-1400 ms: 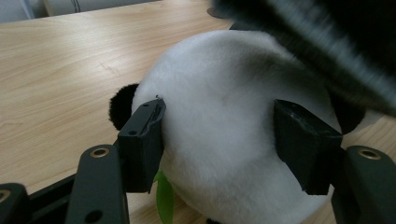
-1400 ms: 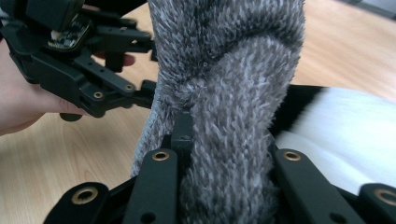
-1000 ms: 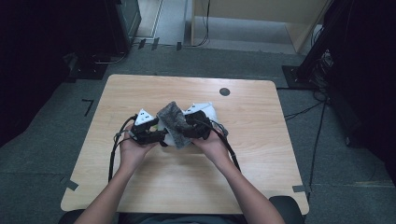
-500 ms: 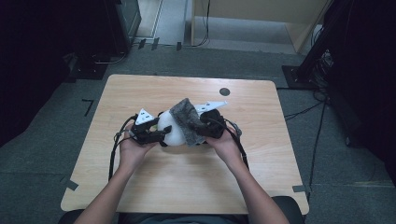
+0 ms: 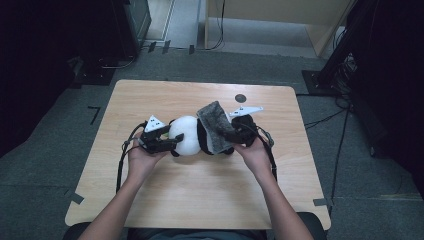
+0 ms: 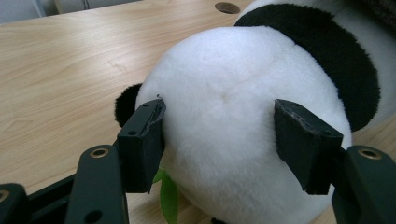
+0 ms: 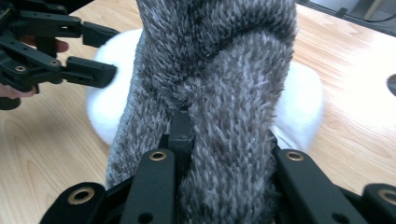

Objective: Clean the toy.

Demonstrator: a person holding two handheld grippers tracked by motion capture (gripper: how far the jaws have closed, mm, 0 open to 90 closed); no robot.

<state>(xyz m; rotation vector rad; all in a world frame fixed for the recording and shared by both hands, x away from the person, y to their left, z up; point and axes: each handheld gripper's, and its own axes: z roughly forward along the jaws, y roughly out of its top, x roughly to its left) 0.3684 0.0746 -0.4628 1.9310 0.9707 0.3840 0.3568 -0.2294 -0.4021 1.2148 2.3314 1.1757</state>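
Note:
A black-and-white panda plush [image 5: 186, 136] lies on the wooden table [image 5: 150, 100]. My left gripper [image 5: 170, 143] holds its round white head [image 6: 233, 93], with both pads [image 6: 142, 140] pressed into the fur. A grey fuzzy cloth [image 5: 214, 125] drapes over the panda's body, bunched between the jaws of my right gripper [image 5: 229, 135]. In the right gripper view the cloth [image 7: 219, 70] rises over the jaws and hides the fingertips; the left gripper [image 7: 95, 51] shows beyond on the white fur [image 7: 105, 107].
A dark round hole [image 5: 240, 98] sits in the table's far side. A green leaf piece [image 6: 169, 198] pokes out under the panda's head. Cables trail from both grippers over the table. Dark stands and equipment line the floor around it.
My right gripper moved right and a little up with the grey cloth, pulling it off the panda's head, which now shows white. The left gripper kept still.

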